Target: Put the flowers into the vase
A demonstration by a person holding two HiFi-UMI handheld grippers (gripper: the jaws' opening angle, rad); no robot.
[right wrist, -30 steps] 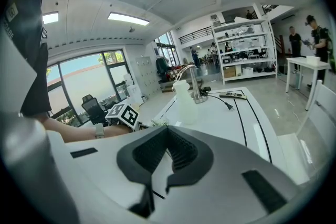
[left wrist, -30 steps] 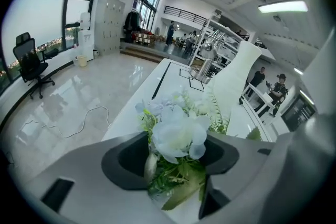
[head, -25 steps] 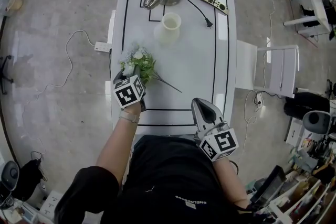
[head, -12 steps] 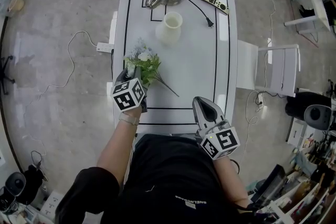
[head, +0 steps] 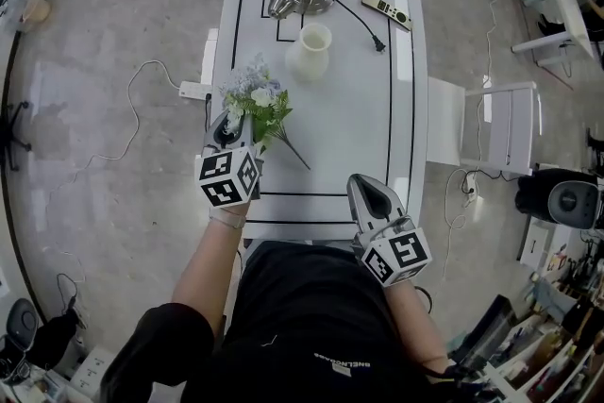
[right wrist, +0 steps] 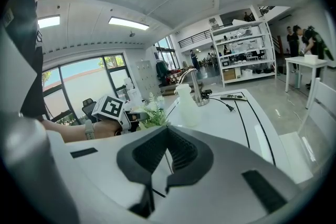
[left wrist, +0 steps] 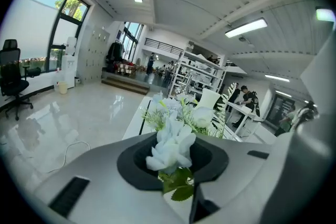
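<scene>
The left gripper (head: 229, 129), its jaws having just been closing, pinches the bunch of white artificial flowers with green leaves (head: 255, 101) over the white bench's (head: 359, 109) left side, short of the cream ceramic vase (head: 312, 52); the right gripper (head: 368, 198) sits pressed together, empty; the pick-up looks done; next, the stem must be swung down over the vase mouth.

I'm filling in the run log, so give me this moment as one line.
left gripper: just been closing, shut on flowers | right gripper: shut, empty | vase: empty, upright on table
</scene>
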